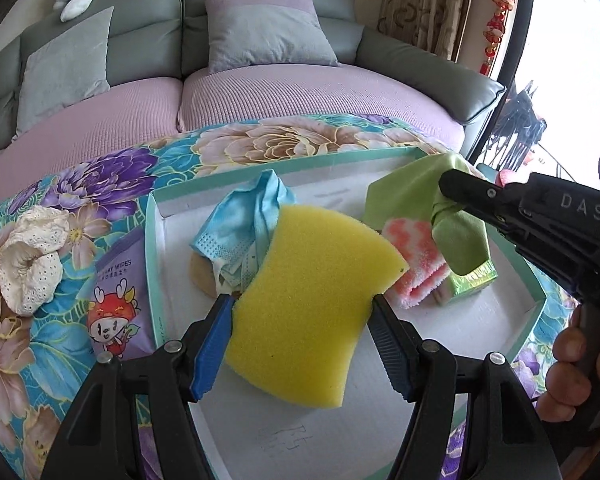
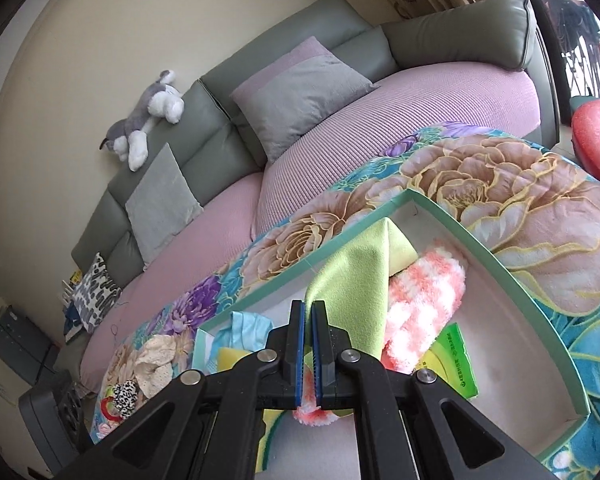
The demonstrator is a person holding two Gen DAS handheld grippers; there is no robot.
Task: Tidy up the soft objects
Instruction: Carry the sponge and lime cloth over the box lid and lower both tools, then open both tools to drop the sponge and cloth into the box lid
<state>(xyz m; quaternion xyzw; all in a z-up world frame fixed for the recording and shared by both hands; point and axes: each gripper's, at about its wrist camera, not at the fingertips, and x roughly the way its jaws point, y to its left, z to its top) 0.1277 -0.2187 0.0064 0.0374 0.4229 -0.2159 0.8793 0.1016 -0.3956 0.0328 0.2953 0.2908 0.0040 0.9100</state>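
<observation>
My left gripper (image 1: 302, 306) is shut on a yellow sponge (image 1: 312, 300) and holds it over the white tray with a teal rim (image 1: 153, 240). My right gripper (image 2: 308, 312) is shut on a green cloth (image 2: 352, 276), which drapes over a pink-and-white fluffy cloth (image 2: 424, 300) in the tray (image 2: 480, 248). The right gripper also shows in the left wrist view (image 1: 446, 192), pinching the green cloth (image 1: 412, 196) above the pink cloth (image 1: 416, 264). A blue cloth and face mask (image 1: 240, 224) lie at the tray's far left.
A green tissue pack (image 1: 474, 280) lies under the green cloth. A wipes pack (image 1: 116, 300) and a cream lace scrunchie (image 1: 32, 256) lie left of the tray on the floral blanket (image 1: 112, 184). A sofa with cushions (image 1: 268, 36) stands behind.
</observation>
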